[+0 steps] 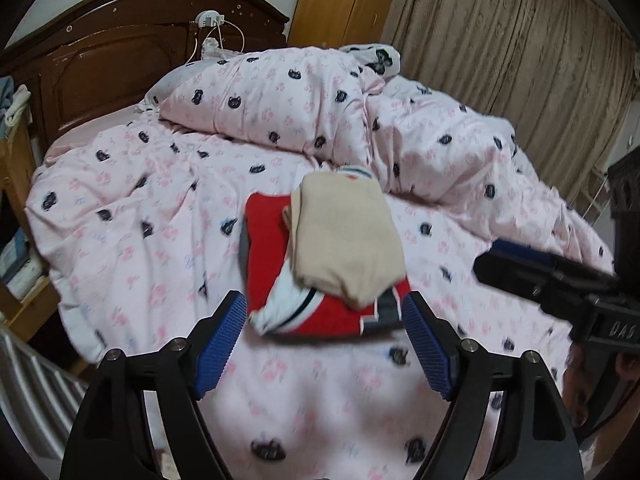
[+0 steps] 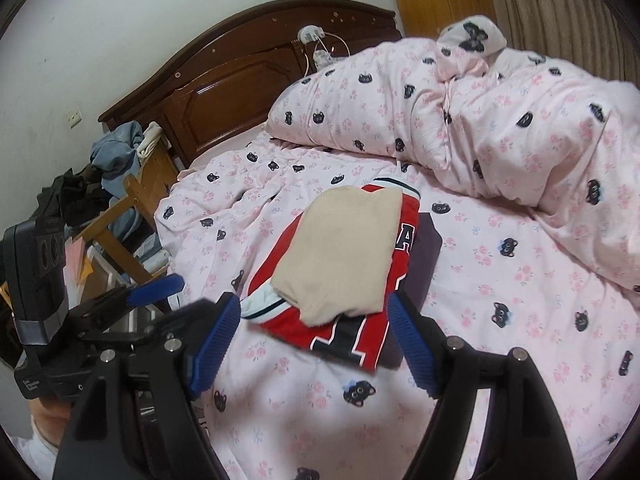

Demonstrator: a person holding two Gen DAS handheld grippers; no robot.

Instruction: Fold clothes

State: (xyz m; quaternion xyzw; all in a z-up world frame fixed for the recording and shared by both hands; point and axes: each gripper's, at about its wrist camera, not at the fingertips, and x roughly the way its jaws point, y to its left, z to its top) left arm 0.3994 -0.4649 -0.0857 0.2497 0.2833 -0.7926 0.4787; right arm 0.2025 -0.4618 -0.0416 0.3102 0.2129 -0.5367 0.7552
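Note:
A folded beige garment [image 1: 346, 236] [image 2: 344, 256] lies on top of a folded red jersey [image 1: 266, 248] [image 2: 360, 336] with white trim, on the pink cat-print bedspread [image 1: 140, 240] [image 2: 520, 280]. A dark folded piece [image 2: 428, 248] lies under the jersey. My left gripper [image 1: 324, 340] hovers above the near edge of the stack, open, nothing between its blue pads [image 1: 222, 346]. My right gripper [image 2: 314, 344] hangs likewise over the stack's near edge, open and empty. Each gripper shows at the side of the other's view: the right gripper [image 1: 520, 258] and the left gripper [image 2: 154, 290].
A bunched pink duvet [image 1: 280, 104] [image 2: 460, 120] is heaped behind the stack. A dark wooden headboard [image 1: 120, 60] [image 2: 240, 80] with a charger and cables stands at the back. A wooden rack with clothes [image 2: 116, 168] stands left of the bed. Curtains [image 1: 520, 48] hang on the right.

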